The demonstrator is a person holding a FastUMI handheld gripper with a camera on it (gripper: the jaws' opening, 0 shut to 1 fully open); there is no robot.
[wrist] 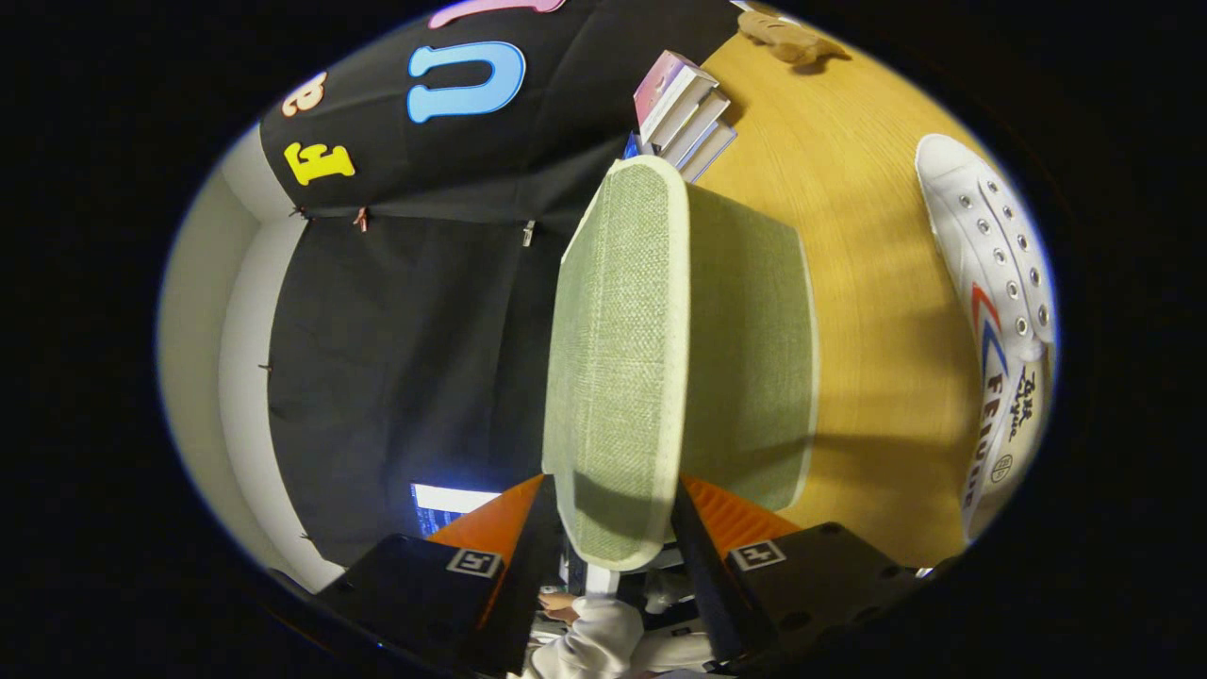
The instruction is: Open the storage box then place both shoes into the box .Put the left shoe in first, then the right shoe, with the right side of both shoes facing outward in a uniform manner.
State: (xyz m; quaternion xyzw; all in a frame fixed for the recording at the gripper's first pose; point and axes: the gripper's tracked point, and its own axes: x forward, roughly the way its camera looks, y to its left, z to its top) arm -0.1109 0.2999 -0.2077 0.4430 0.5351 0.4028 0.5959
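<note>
The view is rolled on its side, with the wooden table running up the right. My gripper is shut on the edge of the storage box's green fabric lid, one finger on each face of it. The lid has a pale trimmed rim and stands lifted, edge-on to me. Behind the lid is the green box body, resting on the table. A white canvas shoe with red and blue stripes lies on the table beyond the box, apart from it. The inside of the box is hidden.
A stack of books lies on the table past the far end of the lid, and a brown plush toy sits further on. A person's white sleeve shows below the fingers. Bare table lies between box and shoe.
</note>
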